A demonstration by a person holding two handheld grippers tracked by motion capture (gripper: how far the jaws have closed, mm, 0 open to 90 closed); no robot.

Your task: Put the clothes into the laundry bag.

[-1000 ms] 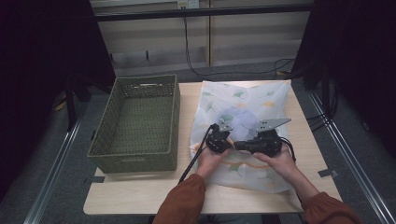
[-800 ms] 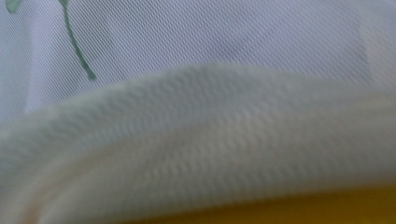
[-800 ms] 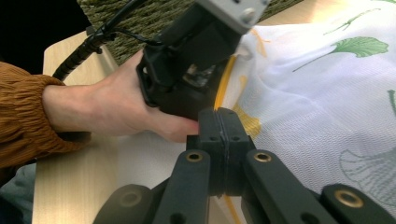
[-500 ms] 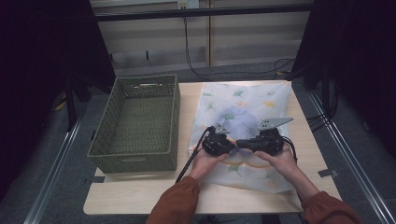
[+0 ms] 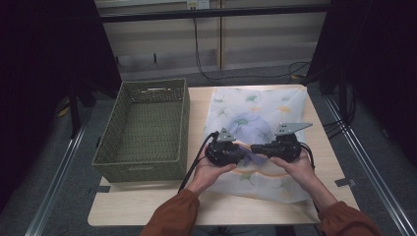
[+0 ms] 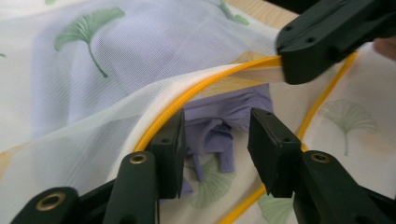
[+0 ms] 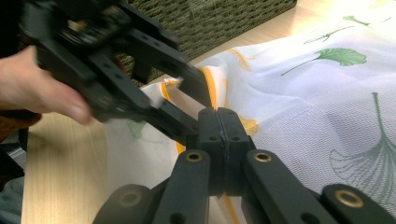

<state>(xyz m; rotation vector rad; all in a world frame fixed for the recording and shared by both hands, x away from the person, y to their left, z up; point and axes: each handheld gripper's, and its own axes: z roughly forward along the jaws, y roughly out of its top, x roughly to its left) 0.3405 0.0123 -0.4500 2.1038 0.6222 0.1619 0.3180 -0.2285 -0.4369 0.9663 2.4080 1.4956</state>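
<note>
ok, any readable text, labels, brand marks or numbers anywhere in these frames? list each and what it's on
None readable.
Mesh laundry bag: printed leaf pattern and yellow zipper trim, no lettering.
Green woven basket: no label or tag visible.
Left gripper and right gripper: plain black jaws with screws, no markings.
Small pale object on the rail at the top of the high view: too small and blurred to tell if it carries text.

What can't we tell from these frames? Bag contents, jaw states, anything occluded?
- Purple garment, left gripper view: mostly hidden under the mesh laundry bag; its type is unclear.
- Right gripper, right gripper view: jaws closed at the bag's yellow edge; the fabric between them is hidden by the pads.
- Left gripper, high view: jaws too small and covered by the hand.
- Basket, high view: its near inside wall is hidden.
</note>
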